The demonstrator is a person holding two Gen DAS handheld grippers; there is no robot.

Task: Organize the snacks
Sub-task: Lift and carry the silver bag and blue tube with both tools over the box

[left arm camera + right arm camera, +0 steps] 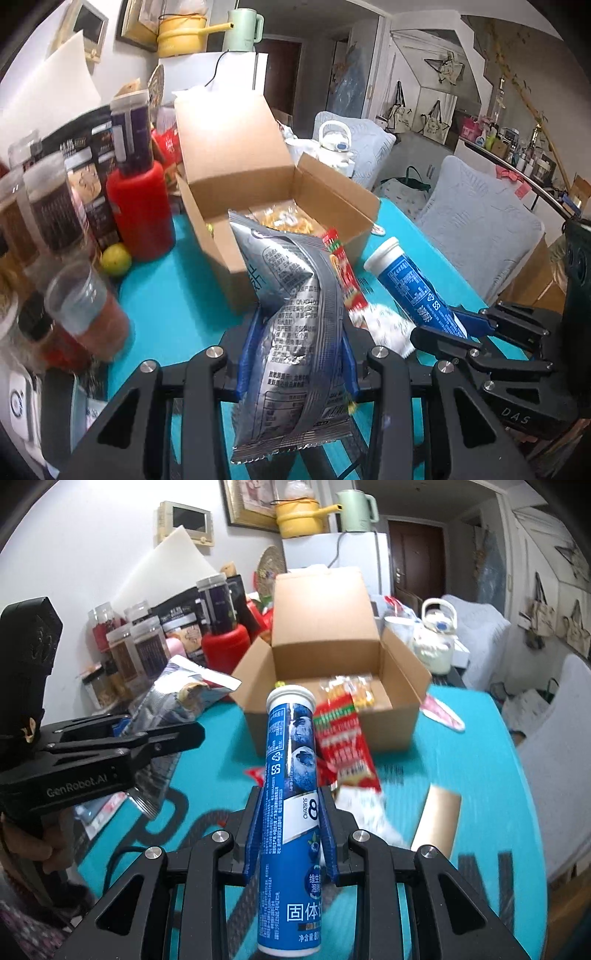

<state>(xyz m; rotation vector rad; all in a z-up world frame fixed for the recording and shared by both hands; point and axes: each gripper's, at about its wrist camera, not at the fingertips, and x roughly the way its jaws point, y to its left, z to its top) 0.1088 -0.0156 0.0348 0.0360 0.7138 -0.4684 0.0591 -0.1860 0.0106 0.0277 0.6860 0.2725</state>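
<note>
My left gripper (297,325) is shut on a silver snack bag (291,317), held above the teal table in front of the open cardboard box (236,155). It also shows in the right wrist view (166,701). My right gripper (290,794) is shut on a blue tablet tube (291,775) with a white cap, pointing toward the box (321,627); the tube also shows in the left wrist view (410,284). A red and white snack packet (343,746) lies on the table before the box. Yellow wrapped snacks (347,690) lie inside the box.
Jars (51,206), a red bottle (140,210), a lime (115,259) and a plastic cup (88,310) crowd the table's left side. A white kettle (437,642) stands right of the box. A tan card (439,812) lies on the teal table (221,760). Chairs (476,225) stand at the right.
</note>
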